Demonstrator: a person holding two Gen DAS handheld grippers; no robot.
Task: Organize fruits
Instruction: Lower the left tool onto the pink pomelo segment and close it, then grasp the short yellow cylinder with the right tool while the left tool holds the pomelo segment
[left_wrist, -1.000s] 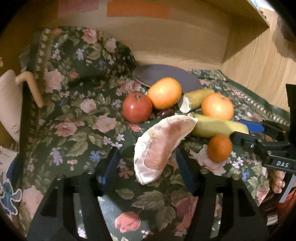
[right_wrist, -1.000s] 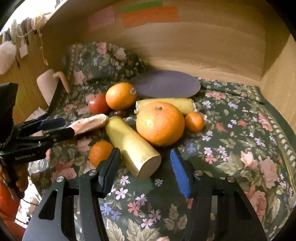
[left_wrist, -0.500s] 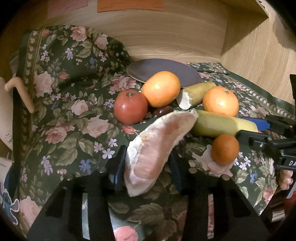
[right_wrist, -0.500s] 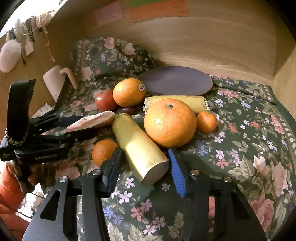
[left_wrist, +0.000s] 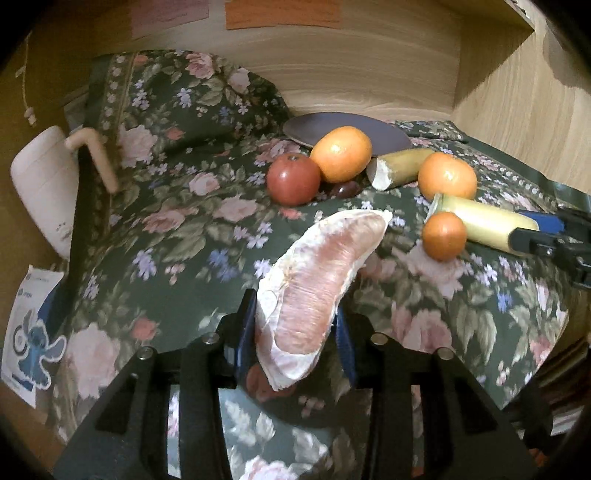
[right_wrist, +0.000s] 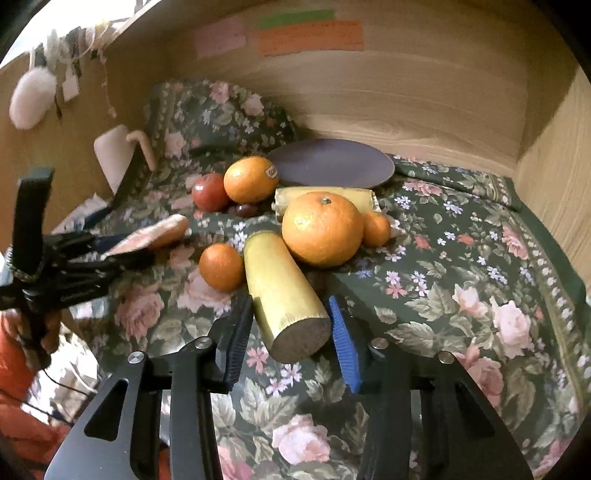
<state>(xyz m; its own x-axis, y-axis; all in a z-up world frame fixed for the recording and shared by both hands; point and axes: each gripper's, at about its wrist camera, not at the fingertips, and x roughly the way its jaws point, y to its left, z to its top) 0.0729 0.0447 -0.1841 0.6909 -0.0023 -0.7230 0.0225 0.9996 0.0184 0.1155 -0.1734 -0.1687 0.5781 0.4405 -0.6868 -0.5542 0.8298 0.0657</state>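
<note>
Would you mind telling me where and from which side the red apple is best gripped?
Grip the red apple across its round middle, coming from the open cloth on its left and front. On the other side the sticker orange and a dark grape press close, leaving no finger room there.

- Cloth (right_wrist: 461, 280): dark green, pink roses and small blue and white flowers.
- Plate (right_wrist: 332, 162), upper centre: plain dull purple-brown.
- Large orange (right_wrist: 321, 229): bright orange, green stem dot.
- Apple (left_wrist: 293, 179): red.
- Pomelo wedge (left_wrist: 317, 291): pale pink flesh, white pith.
- Cut banana (right_wrist: 280, 288): yellow skin, brown cut end.
- Pads (right_wrist: 343, 347): blue.
</note>
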